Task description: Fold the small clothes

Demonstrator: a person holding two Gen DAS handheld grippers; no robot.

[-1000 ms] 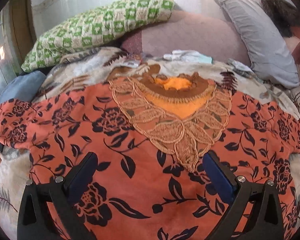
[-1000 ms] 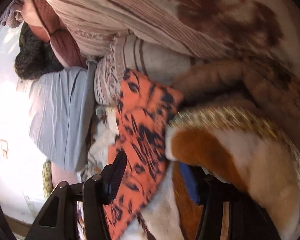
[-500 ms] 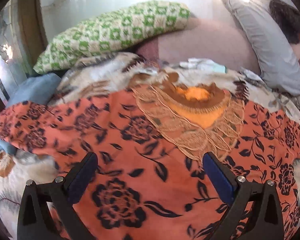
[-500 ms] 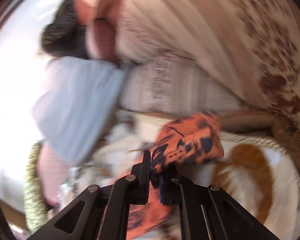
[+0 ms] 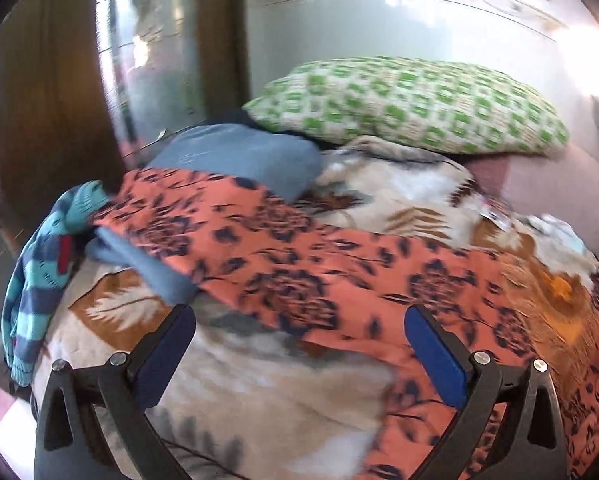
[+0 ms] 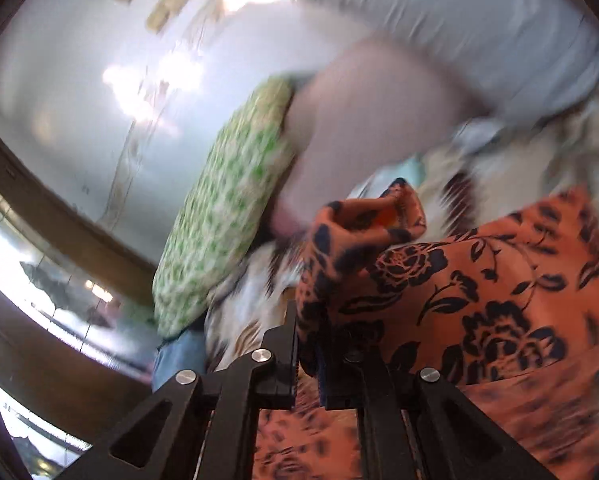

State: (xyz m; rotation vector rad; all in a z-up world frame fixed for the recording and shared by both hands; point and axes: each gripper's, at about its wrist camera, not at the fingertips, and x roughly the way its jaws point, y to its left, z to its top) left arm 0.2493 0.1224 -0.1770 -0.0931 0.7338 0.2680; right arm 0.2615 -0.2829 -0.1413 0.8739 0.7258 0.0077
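Across the bed lies a cream plush blanket with brown leaf prints (image 5: pixel 259 372), and spread over it is the orange blouse with dark floral print and gold embroidered neckline (image 5: pixel 299 276), its body running from the left edge toward the right, where the neckline shows. Against the pale wall at the head of the bed rests a green-and-white checked pillow (image 5: pixel 411 108), with a mauve cushion (image 6: pixel 379 120) beside it and a grey pillow (image 6: pixel 479 20) further along. Just below the checked pillow sits a folded blue-grey cloth (image 5: pixel 243 160), its lower edge touching the blouse. Over the left side of the bed hangs a turquoise and navy striped knit garment (image 5: pixel 35 280).

Nearest me, the left tool (image 5: pixel 299 344) hovers spread wide above the blanket and the blouse's lower edge, gripping nothing. The right tool (image 6: pixel 309 344) is clenched on a bunched fold of the blouse (image 6: pixel 439 300), with the fabric rising crumpled above the tips; this view is blurred.
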